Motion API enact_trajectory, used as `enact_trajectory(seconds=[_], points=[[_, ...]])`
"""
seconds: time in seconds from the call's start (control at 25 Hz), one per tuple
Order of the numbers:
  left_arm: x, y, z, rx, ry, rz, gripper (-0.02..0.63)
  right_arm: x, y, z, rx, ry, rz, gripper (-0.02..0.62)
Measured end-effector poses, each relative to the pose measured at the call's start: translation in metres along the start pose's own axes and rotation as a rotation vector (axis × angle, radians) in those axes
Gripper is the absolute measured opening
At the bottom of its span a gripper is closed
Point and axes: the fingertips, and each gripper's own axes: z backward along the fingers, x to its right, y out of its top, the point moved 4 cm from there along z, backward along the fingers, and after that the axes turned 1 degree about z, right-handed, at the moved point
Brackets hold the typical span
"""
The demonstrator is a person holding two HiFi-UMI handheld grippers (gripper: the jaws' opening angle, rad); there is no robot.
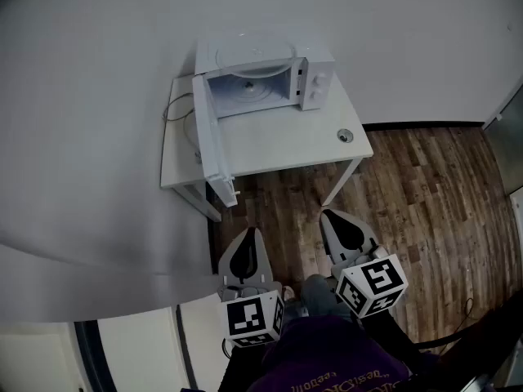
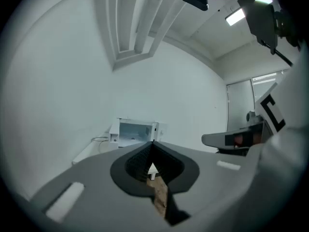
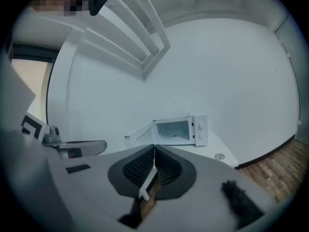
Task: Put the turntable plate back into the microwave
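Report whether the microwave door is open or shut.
Open. The white door of the white microwave juts past the white table, and its cavity shows.

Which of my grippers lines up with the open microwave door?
The left gripper: in the head view it sits below the swung-open microwave door, while the right gripper sits nearer the table leg.

- Head view: even, soft and rather dim light; the white microwave (image 1: 261, 80) and its worktop (image 1: 278, 141) are sharp, with a faint shadow on the floor (image 1: 425, 186) just in front of the worktop
- Away from the microwave, wall lines bend fisheye-fashion; the corners darken; a grey smear at the lower left is out of focus
- Left gripper view: a ceiling lamp (image 2: 235, 16) glares high up, right of the microwave; black round vignette; the left tool (image 2: 152, 143) is blurred
- Right gripper view: hazy and pale; the microwave is small yet fairly clear; the right tool (image 3: 154, 148) below it is soft
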Motion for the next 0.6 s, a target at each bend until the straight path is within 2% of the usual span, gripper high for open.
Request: enact_trajectory(seconds=[0.32, 0.6], points=[[-0.013, -0.008, -0.024, -0.020, -0.002, 0.021, 0.003, 0.004, -0.003, -0.025, -0.022, 0.016, 0.010, 0.009], [-0.003, -0.004, -0.065, -0.027, -0.032, 0.022, 0.003, 0.032, 0.006, -0.060, -0.018, 0.034, -0.002, 0.009]])
